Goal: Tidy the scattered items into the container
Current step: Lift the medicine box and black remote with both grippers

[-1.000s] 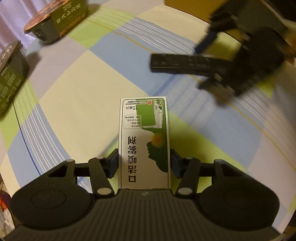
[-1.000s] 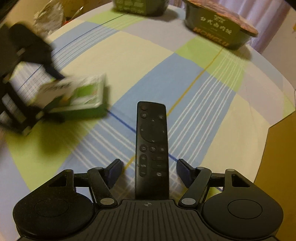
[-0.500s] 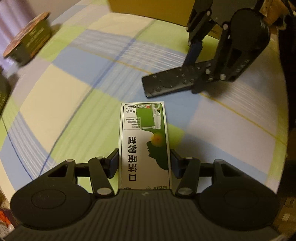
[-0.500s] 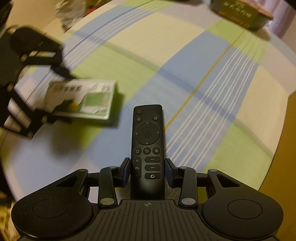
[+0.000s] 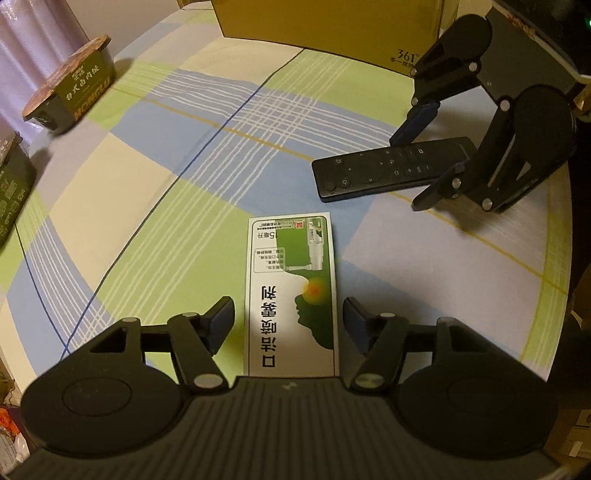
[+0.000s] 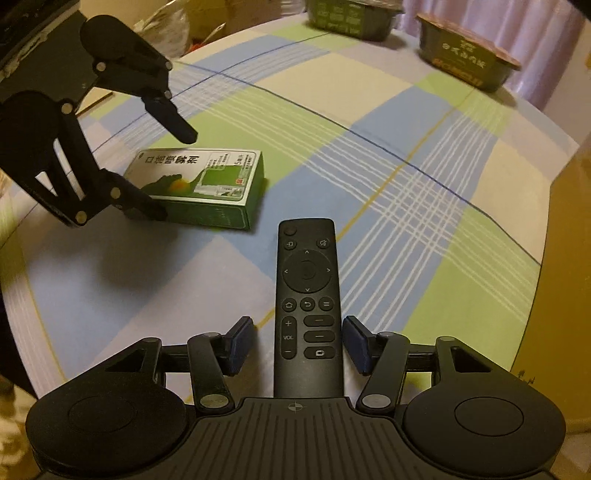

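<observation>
A green and white spray box [image 5: 291, 295] lies flat on the checked tablecloth between the fingers of my left gripper [image 5: 289, 325], which is open with a small gap on each side. A black remote [image 6: 308, 295] lies on the cloth between the fingers of my right gripper [image 6: 298, 341], also open. In the right wrist view the left gripper [image 6: 170, 175] straddles the spray box [image 6: 207, 184]. In the left wrist view the right gripper [image 5: 410, 171] straddles the remote [image 5: 388, 168]. A brown cardboard box [image 5: 332, 26] stands at the far edge.
Two instant noodle bowls [image 6: 469, 62] [image 6: 351, 18] sit at the far side of the round table; one bowl [image 5: 74, 88] shows at far left. The cardboard box's wall [image 6: 569, 258] is close on the right. A crumpled bag [image 6: 166, 26] lies beyond the table.
Both grippers were shut on their items half a second ago; now both have opened. The spray box and remote rest on the cloth, closer to the cardboard box than before.
</observation>
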`<state>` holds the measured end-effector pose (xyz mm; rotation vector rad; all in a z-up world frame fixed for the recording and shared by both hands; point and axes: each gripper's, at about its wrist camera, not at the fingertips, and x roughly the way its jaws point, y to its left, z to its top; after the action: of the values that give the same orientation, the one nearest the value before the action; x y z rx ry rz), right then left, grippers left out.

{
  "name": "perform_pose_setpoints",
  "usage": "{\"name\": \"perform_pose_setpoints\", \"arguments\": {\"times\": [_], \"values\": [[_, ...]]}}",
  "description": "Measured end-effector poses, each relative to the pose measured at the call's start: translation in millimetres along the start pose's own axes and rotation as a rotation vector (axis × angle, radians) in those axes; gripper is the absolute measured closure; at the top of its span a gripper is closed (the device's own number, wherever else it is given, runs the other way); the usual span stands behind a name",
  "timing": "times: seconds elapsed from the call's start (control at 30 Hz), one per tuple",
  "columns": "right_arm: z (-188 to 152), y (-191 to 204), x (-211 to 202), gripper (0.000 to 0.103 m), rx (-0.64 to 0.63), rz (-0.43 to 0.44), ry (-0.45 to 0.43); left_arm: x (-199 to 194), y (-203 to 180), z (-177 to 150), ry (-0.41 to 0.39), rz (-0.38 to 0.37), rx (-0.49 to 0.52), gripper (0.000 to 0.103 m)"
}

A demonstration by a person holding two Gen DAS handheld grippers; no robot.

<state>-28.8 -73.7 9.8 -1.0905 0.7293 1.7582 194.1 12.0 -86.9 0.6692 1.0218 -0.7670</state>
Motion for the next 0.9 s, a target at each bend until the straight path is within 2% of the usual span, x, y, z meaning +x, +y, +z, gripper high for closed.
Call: {"name": "perform_pose_setpoints", "arguments": {"times": [0.2,0.27,0.6,0.9], "values": [[1,-4,-3,0.044,0.052,0.013,-0.012,4,5,2,0.001,-0.015,-0.012,0.043],[2,-3,-3,0.062,0.030,-0.005,-0.020,6,6,2,0.005,-0.021,-0.013,0.043],[-2,1,-5,0.062,0.078,-0.003,-0.015,9,7,6,0.017,-0.041,-0.013,0.049],[-6,-1,-9,0.062,0.125,0.001,-0.013,10,9,13,0.063,-0.062,-0.073,0.053]]}}
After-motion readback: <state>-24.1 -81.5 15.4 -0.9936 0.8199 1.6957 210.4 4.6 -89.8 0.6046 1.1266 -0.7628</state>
